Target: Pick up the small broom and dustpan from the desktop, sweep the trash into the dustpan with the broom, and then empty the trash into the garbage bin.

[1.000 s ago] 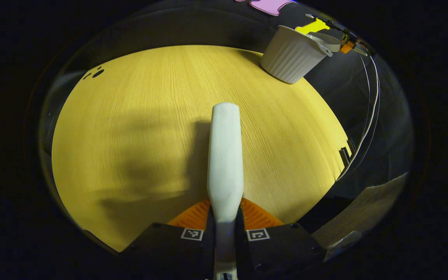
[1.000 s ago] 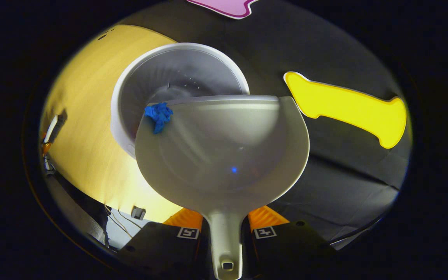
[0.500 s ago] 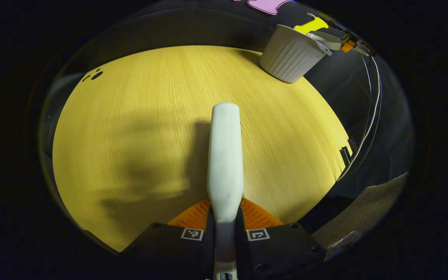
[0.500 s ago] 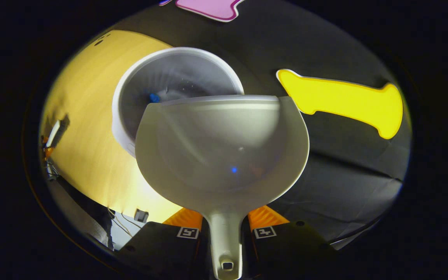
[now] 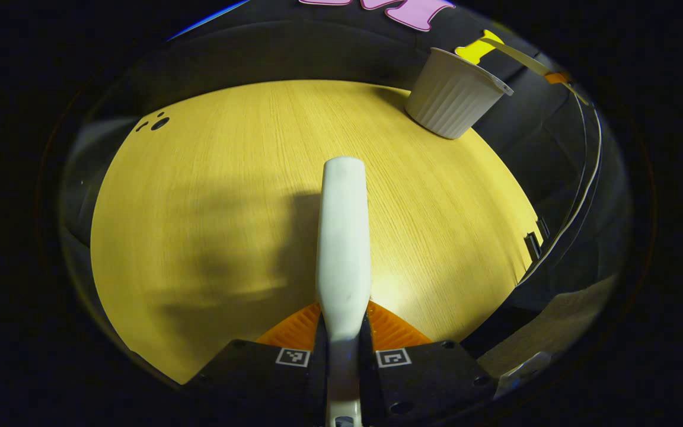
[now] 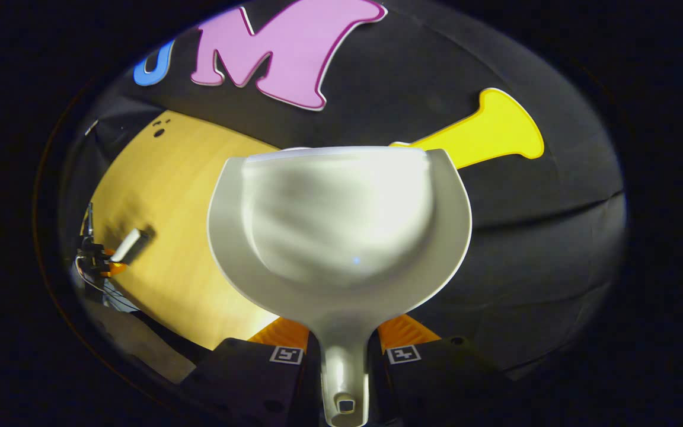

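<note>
Dustpan (image 6: 341,225) lifted, smooth scoop seemingly empty.

A pale yellow wood-grain counter (image 5: 211,196) lies under warm light, crossed by soft dark shadows. Black cloth (image 6: 525,237), creased in places, forms the booth wall behind it. Thin cables (image 5: 584,178) hang past the counter's edge.

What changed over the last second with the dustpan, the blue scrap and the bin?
The blue scrap slid off the dustpan into the garbage bin and is gone from the pan. The right gripper then swung the empty dustpan up and away from the bin's mouth. Unchanged: the left gripper stays shut on the broom over the desktop.
</note>
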A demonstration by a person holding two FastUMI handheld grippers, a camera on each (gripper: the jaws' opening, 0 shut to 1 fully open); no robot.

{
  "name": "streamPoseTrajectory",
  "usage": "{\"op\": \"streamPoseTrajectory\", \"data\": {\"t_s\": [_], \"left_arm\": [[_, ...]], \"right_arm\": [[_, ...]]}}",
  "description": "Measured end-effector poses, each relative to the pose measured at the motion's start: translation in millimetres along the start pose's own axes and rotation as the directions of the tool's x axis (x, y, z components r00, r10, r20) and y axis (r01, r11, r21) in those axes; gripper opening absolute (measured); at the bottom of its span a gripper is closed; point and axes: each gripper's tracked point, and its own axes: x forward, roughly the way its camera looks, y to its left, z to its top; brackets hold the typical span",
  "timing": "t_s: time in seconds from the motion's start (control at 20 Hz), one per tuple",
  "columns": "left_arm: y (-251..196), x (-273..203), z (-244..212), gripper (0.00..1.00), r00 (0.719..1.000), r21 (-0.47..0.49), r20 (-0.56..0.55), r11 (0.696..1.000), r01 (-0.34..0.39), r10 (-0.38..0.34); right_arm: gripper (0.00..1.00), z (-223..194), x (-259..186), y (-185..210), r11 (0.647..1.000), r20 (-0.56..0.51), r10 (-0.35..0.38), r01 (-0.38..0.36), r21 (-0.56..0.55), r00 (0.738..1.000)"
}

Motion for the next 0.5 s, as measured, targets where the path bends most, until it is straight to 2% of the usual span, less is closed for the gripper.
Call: {"op": "streamPoseTrajectory", "data": {"t_s": [0.15, 0.2, 0.25, 0.3, 0.5], "left_arm": [[7.0, -3.9, -0.1, 0.26, 1.000, 0.005, -0.001, 1.000, -0.017, 0.017], [11.6, -4.8, 1.2, 0.26, 1.000, 0.008, -0.002, 1.000, -0.022, 0.022], [14.4, -5.6, 2.2, 0.27, 1.000, 0.011, -0.001, 1.000, -0.026, 0.026], [17.8, -6.3, 2.4, 0.26, 1.000, 0.015, -0.002, 0.999, -0.031, 0.031], [35.1, -9.3, 4.1, 0.27, 0.997, 0.008, -0.002, 0.997, -0.077, 0.077]], "right_arm": [[0.36, -20.5, -25.8, 31.4, 1.000, 0.060, 0.024, -0.024, 0.000, 0.998], [0.36, -30.2, -31.8, 48.9, 0.999, 0.071, 0.050, -0.051, 0.003, 0.996], [0.41, -42.3, -37.5, 72.7, 0.996, 0.072, 0.092, -0.093, 0.007, 0.993], [0.36, -54.6, -41.1, 95.7, 0.991, 0.073, 0.129, -0.130, 0.018, 0.989], [0.36, -116.9, -21.0, 178.2, 0.977, 0.026, 0.204, -0.206, 0.051, 0.979]]}}
